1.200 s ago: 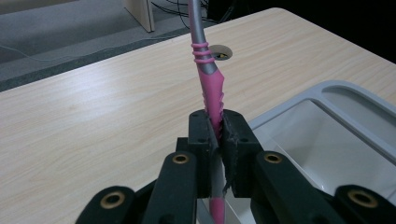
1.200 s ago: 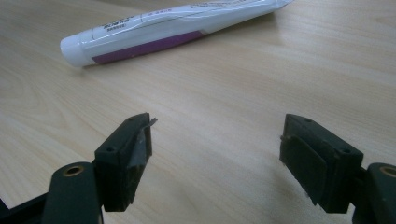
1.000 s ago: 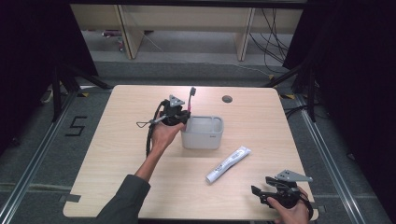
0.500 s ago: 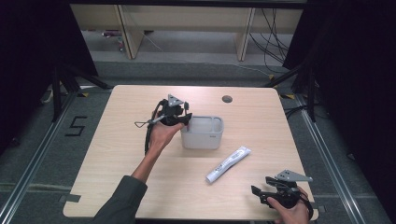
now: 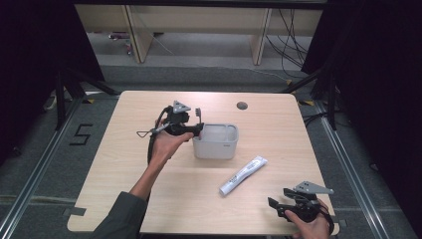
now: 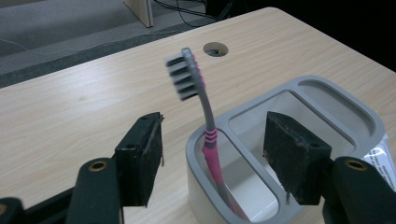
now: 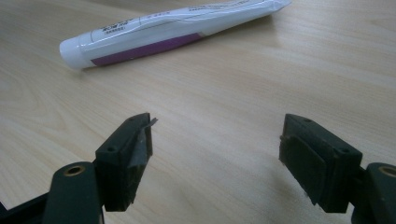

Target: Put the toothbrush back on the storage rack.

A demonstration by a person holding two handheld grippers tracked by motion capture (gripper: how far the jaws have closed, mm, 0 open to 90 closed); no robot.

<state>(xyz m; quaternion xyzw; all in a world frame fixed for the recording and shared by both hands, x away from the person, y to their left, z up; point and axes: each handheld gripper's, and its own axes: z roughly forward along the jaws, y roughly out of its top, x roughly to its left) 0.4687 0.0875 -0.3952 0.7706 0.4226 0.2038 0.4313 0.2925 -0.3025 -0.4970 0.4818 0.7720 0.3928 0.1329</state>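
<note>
A pink and grey toothbrush stands tilted in the near compartment of a grey two-compartment holder, bristle head up and blurred. My left gripper is open, with one jaw on each side of the brush handle and neither touching it. In the high view the left gripper sits at the holder's left end, with the toothbrush head poking up. A white and purple toothpaste tube lies flat on the table. My right gripper rests open near the front right edge, the tube ahead of it.
The wooden table has a round cable hole at the back. Black frame legs and shelving stand beyond the far edge. Bare tabletop lies left of the holder and between tube and front edge.
The toothbrush has gone down into the holder; its head sits lower than a second ago. The left hand shifted slightly. The right gripper has not moved.
</note>
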